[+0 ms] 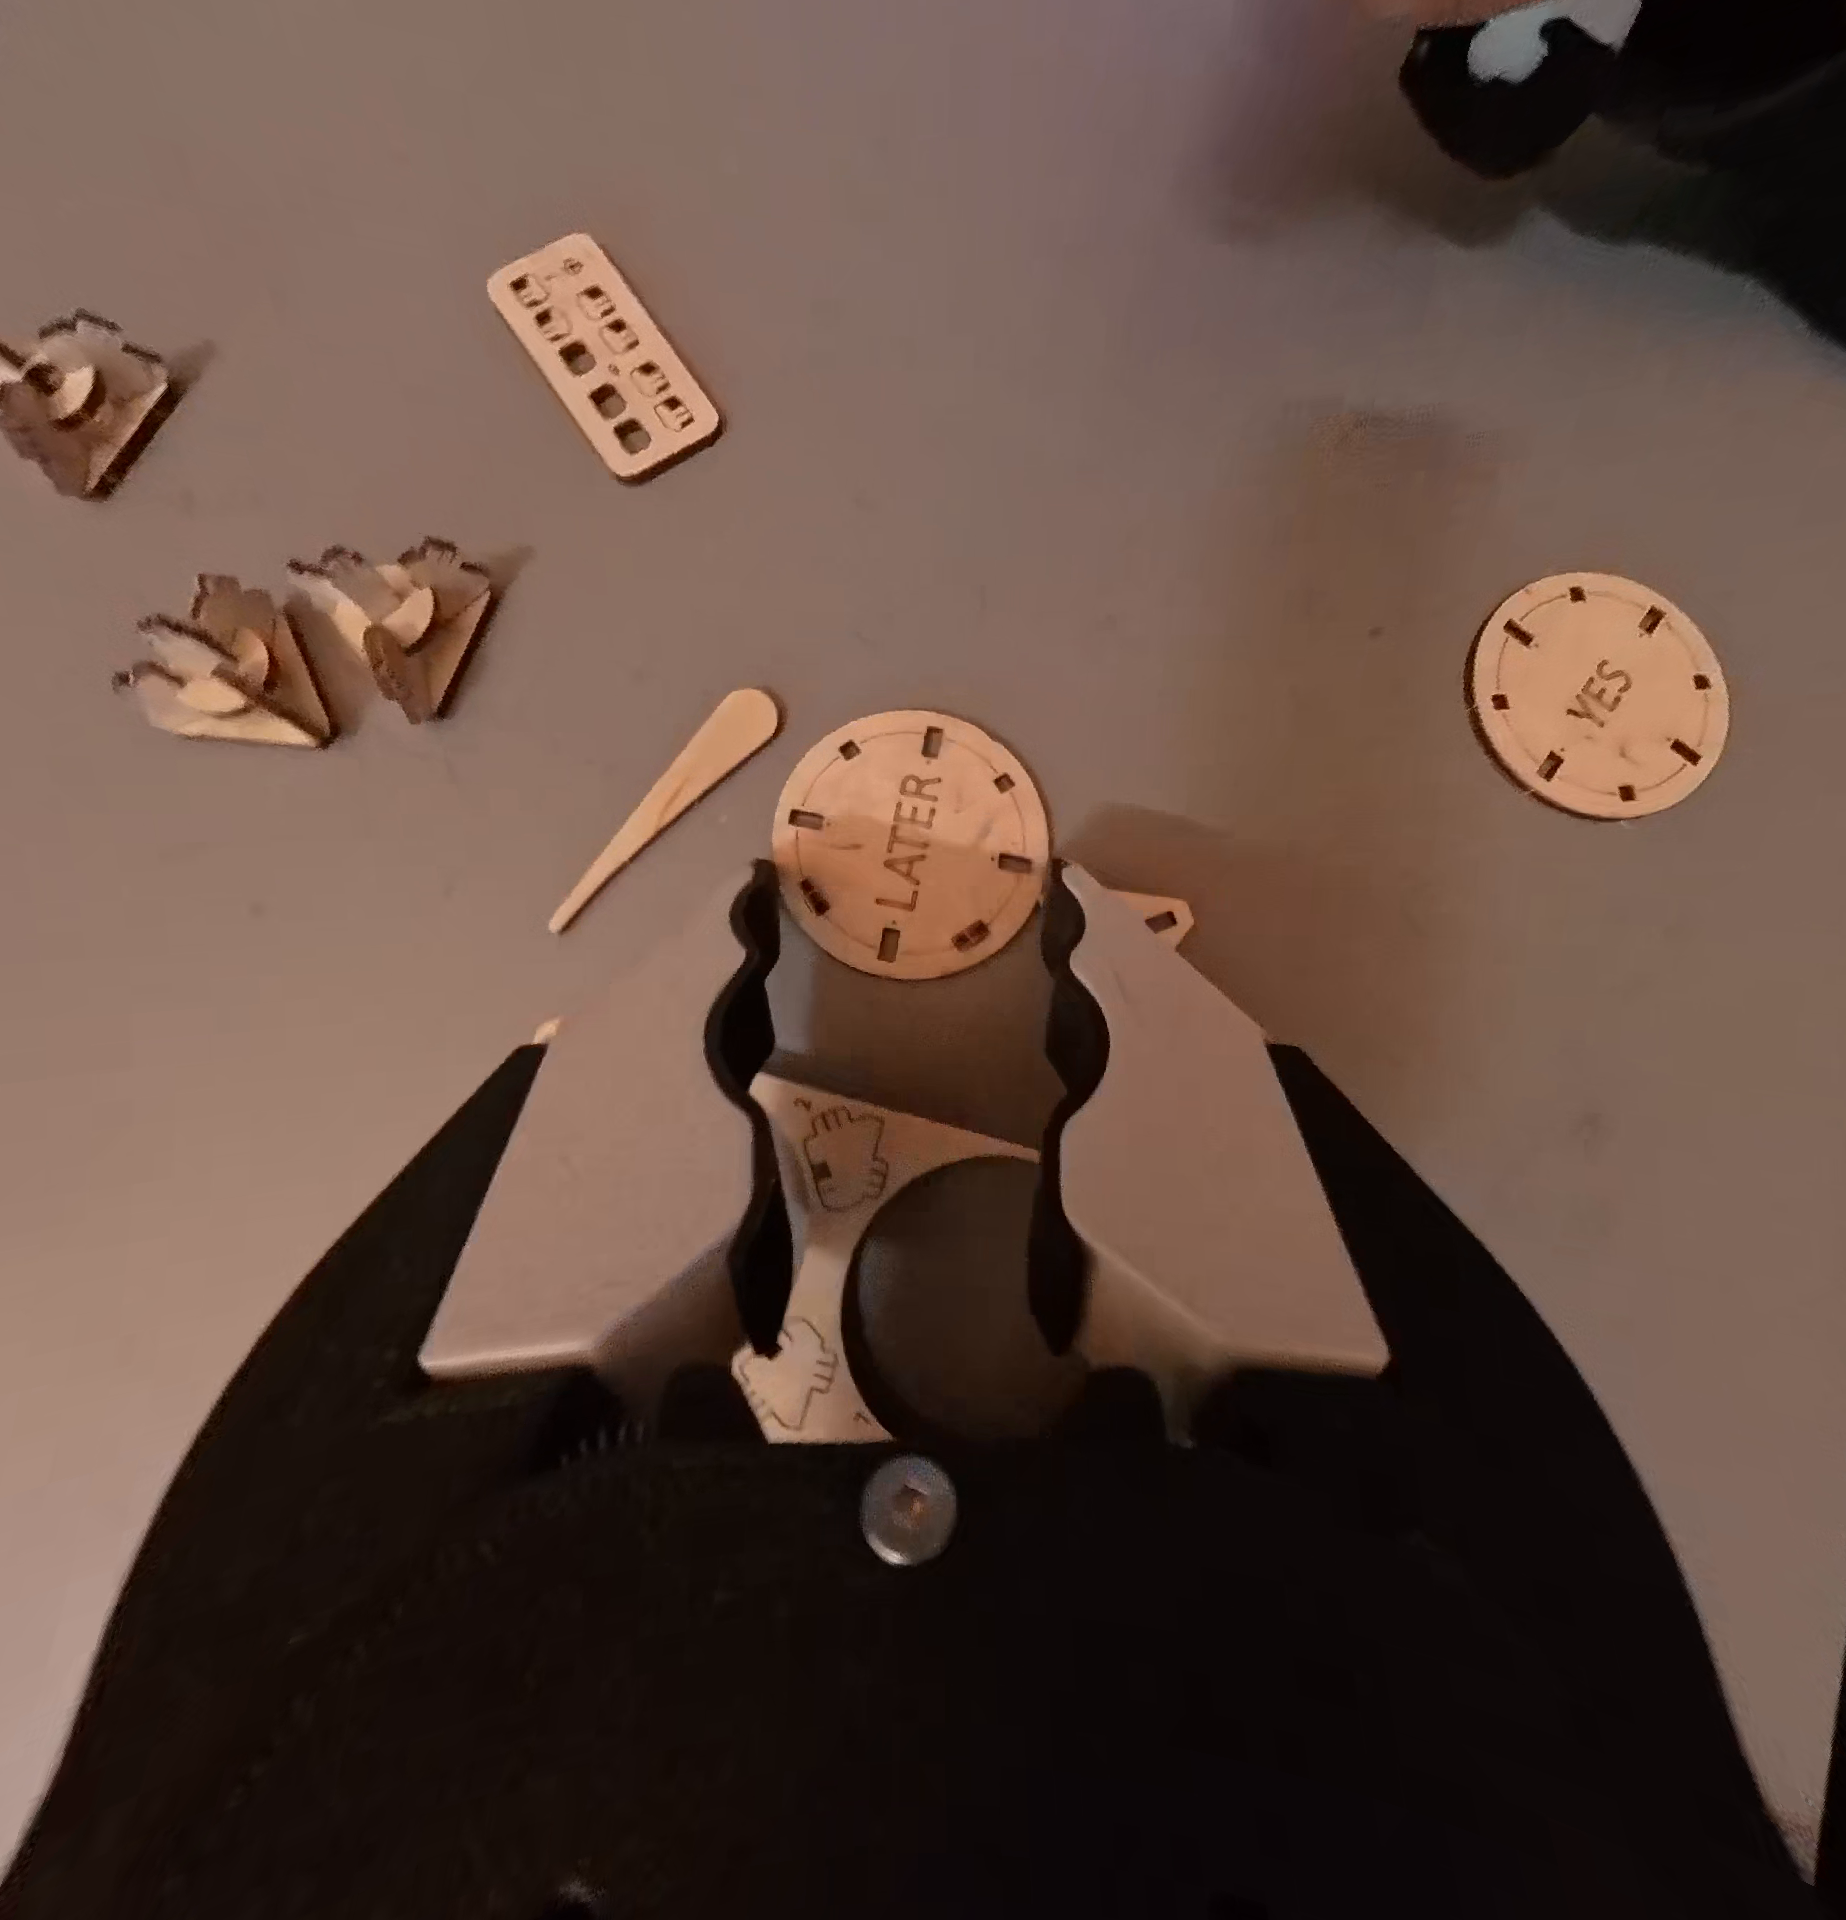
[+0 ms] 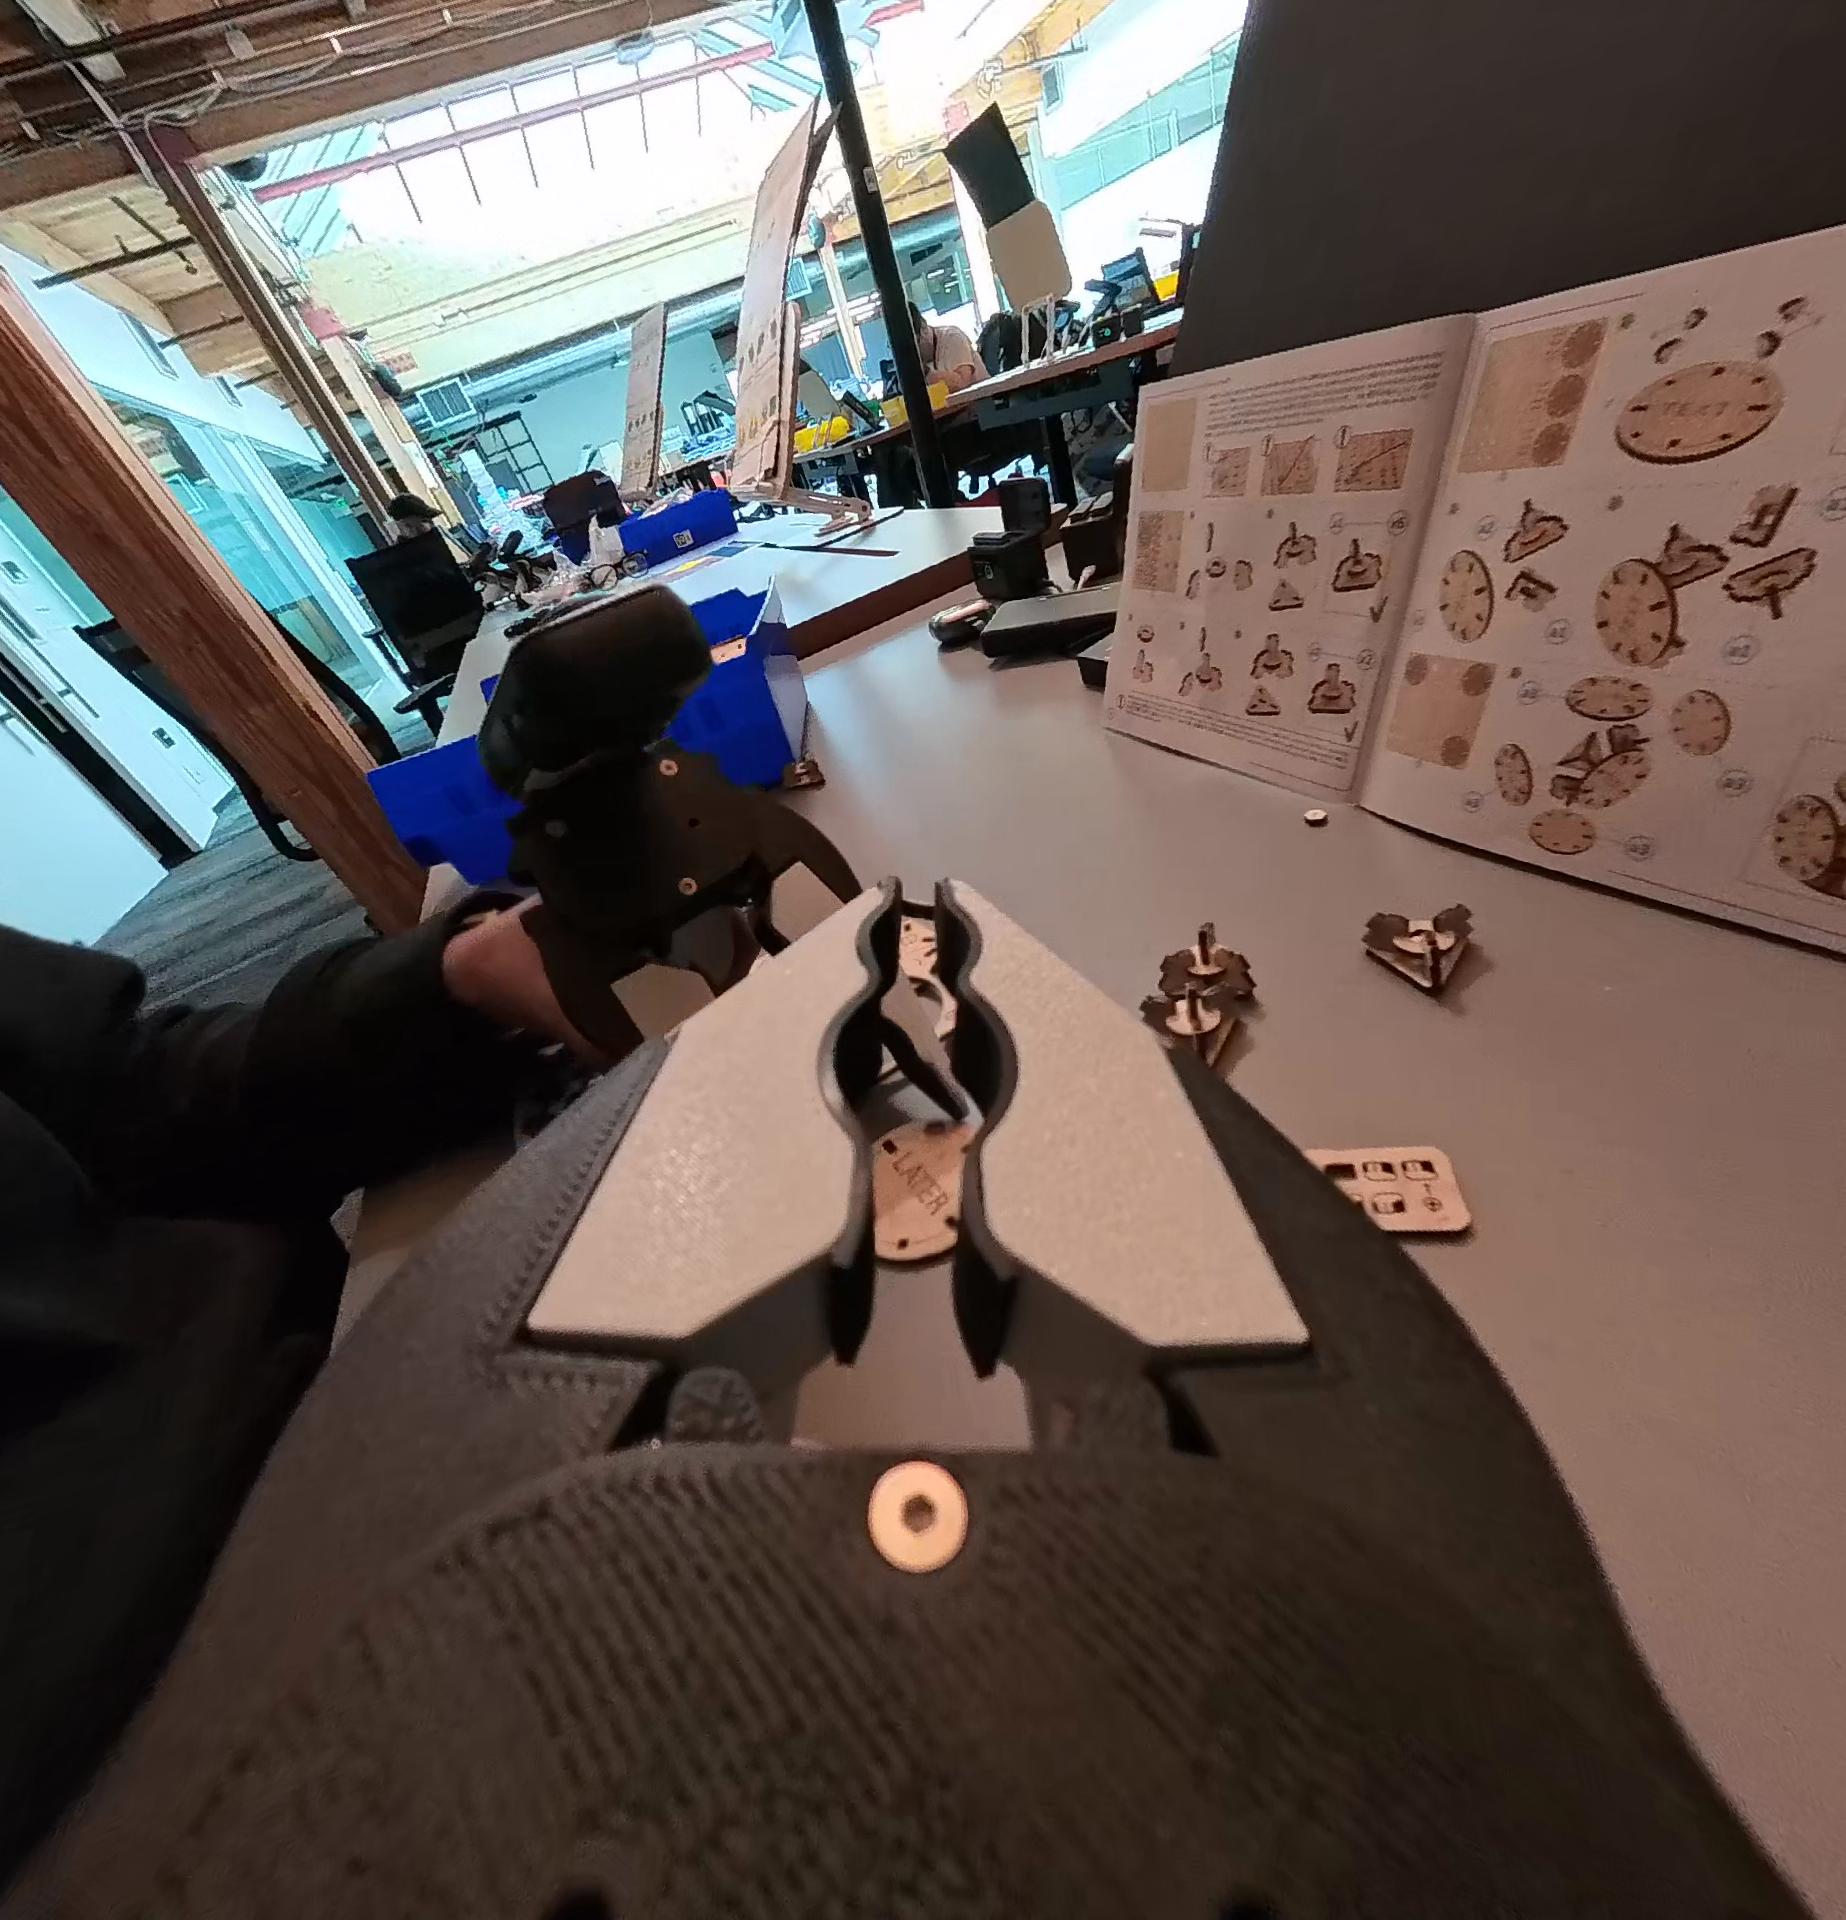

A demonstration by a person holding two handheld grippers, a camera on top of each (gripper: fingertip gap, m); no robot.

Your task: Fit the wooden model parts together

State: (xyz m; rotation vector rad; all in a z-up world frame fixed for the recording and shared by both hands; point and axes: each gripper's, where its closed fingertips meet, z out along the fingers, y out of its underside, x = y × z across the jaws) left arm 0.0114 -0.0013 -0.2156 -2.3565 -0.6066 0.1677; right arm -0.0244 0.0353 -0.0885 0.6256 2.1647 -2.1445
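Two tools over a grey worktop (image 1: 1106,312) strewn with wooden puzzle parts.
Left wrist view: left tool (image 1: 903,894) spread wide, pads clear of the round pale wooden slotted disc (image 1: 911,844) at its tips; a second disc (image 1: 1599,694) at 3 o'clock.
Right wrist view: right tool (image 2: 919,894) nearly closed, gripping nothing; open instruction booklet (image 2: 1418,582) at 2 o'clock.

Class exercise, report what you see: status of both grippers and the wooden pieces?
Left gripper open, straddling a round wooden disc flat on the table. Right gripper nearly closed, nothing visibly held. Wooden stick just left of disc.
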